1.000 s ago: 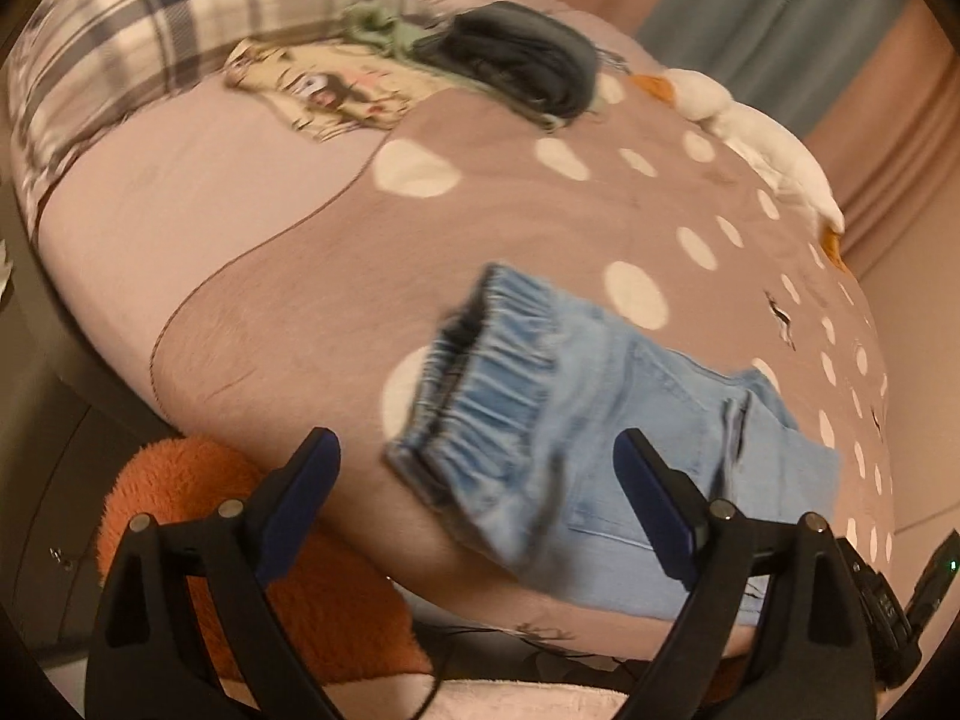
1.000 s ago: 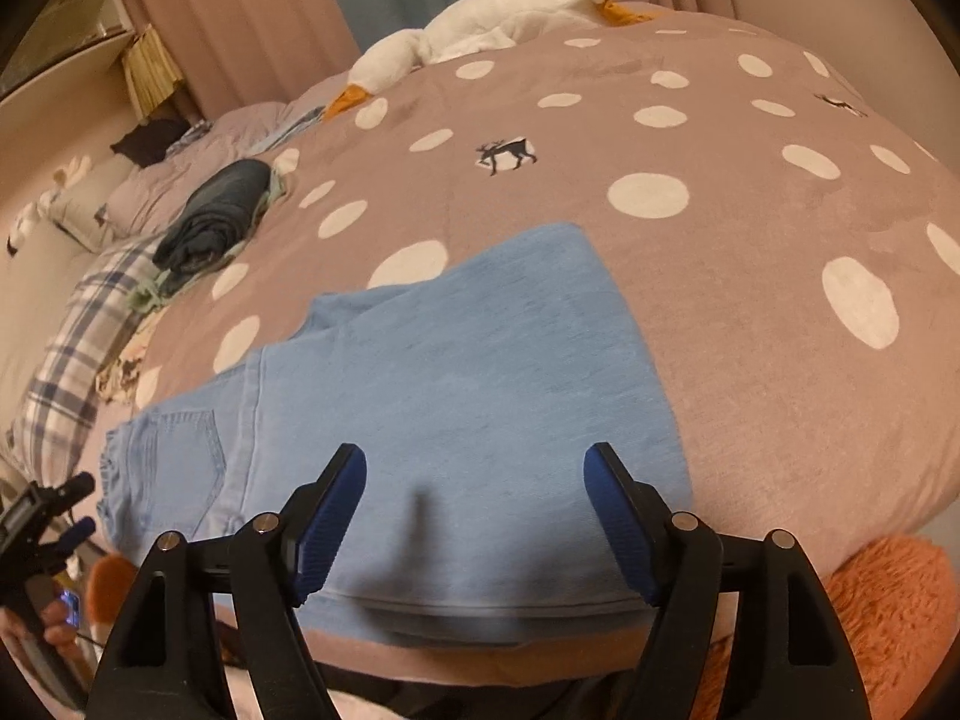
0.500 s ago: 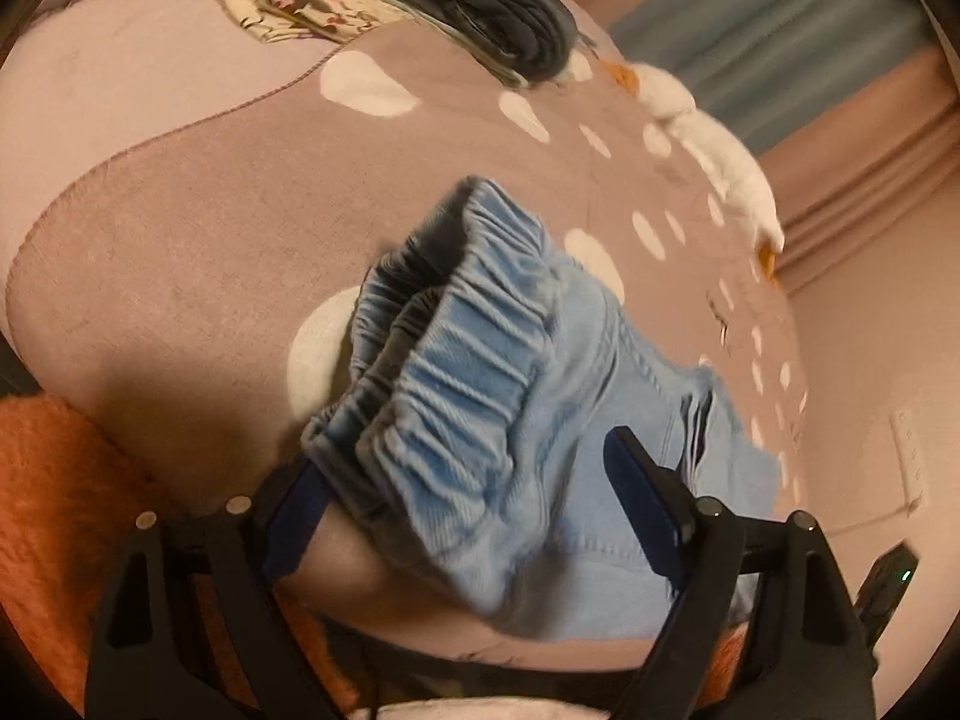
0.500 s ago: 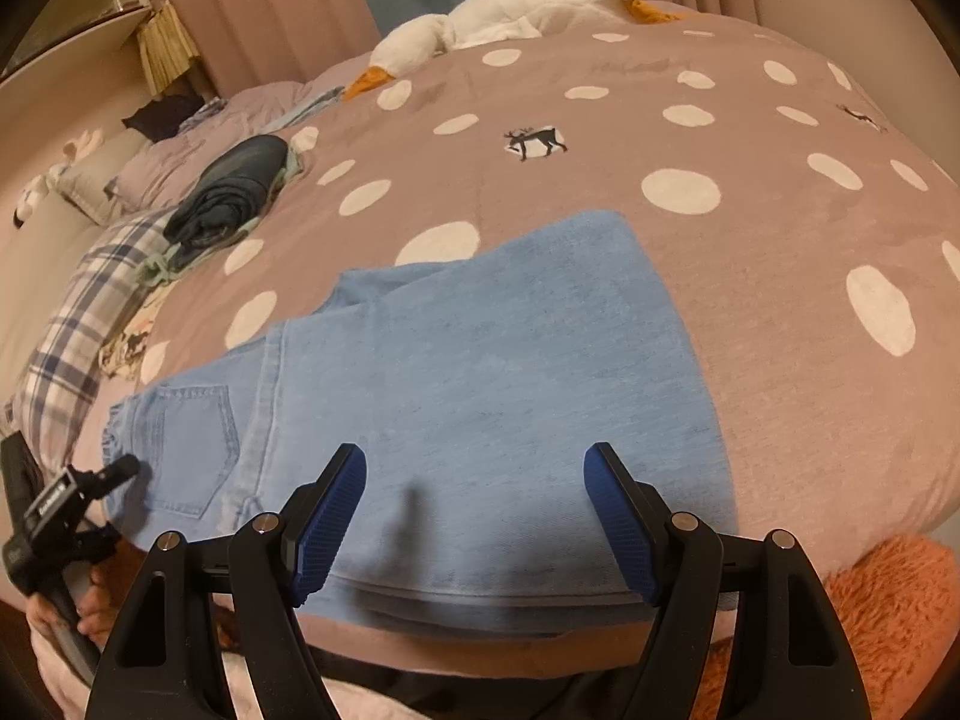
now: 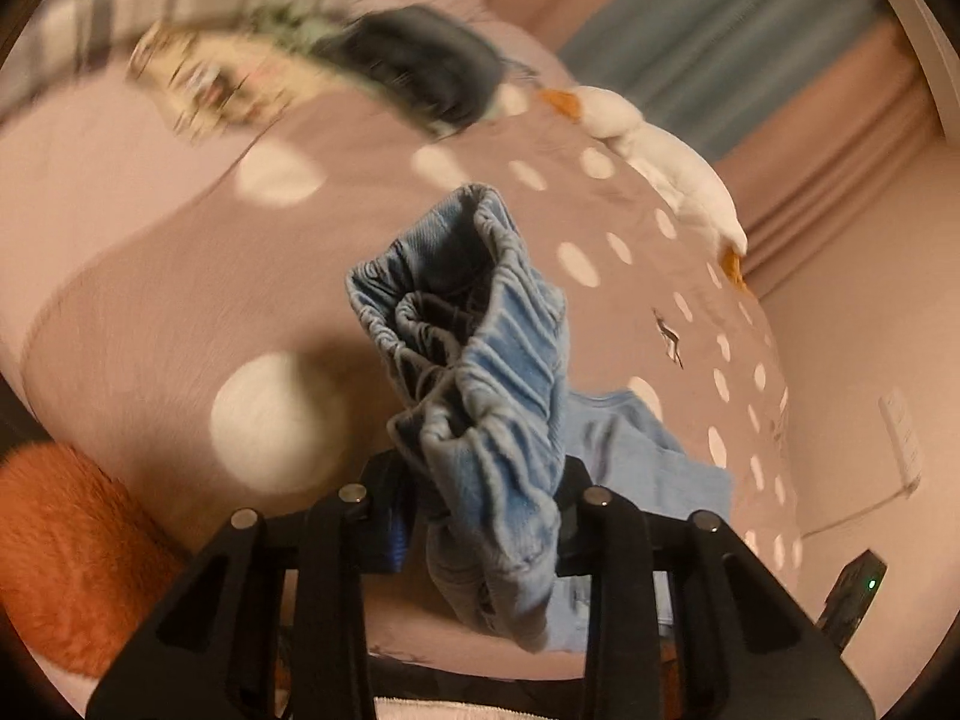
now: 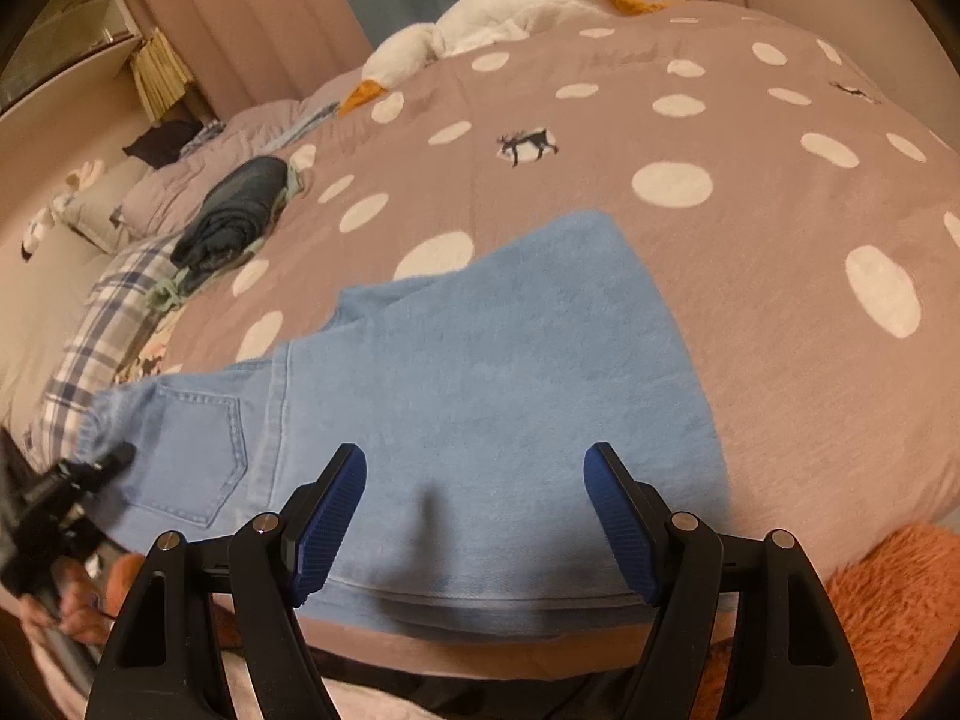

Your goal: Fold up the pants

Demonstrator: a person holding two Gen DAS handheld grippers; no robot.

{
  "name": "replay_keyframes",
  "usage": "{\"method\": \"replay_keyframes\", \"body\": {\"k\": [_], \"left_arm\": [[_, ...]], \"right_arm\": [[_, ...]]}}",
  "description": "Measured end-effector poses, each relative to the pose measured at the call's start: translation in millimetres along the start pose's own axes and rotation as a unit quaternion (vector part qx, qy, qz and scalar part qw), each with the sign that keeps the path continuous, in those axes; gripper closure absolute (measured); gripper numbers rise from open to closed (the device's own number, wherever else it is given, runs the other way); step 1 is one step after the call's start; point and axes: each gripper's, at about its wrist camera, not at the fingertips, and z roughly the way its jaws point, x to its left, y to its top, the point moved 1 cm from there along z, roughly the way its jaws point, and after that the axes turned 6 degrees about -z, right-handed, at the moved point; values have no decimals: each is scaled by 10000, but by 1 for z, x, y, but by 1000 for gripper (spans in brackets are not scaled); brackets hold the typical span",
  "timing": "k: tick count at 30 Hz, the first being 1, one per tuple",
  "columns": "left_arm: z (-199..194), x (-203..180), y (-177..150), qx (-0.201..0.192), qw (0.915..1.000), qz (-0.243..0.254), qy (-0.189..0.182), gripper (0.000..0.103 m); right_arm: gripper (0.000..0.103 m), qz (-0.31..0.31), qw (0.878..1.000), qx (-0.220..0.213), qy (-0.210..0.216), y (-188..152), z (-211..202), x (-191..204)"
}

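While clamping pants (image 5: 498, 396): left hand-held gripper (image 5: 480, 516) raised.

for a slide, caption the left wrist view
Left gripper shut on the elastic waistband of light blue jeans, lifting it off the polka-dot bedspread.

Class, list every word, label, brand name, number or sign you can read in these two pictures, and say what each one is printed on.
No readable text in either view.
Patterned cloth near the plaid fabric: printed, but too blurred to read.
Bedspread: only dots and a deer picture, no words.
Jeans: no label shows on the pocket or waistband.
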Motion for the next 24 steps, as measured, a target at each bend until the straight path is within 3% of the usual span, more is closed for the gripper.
{"method": "replay_keyframes", "body": {"k": [7, 15, 24], "left_arm": [[-12, -101, -15, -26, 9896, 1389, -369, 73], [34, -187, -52, 509, 9626, 2611, -515, 72], [116, -209, -106, 1393, 9336, 3293, -254, 72]], "right_arm": [[28, 254, 9994, -245, -5, 4, -15, -16], [28, 636, 9970, -423, -157, 4, -30, -45], [28, 975, 9938, -470, -250, 1, -36, -76]]}}
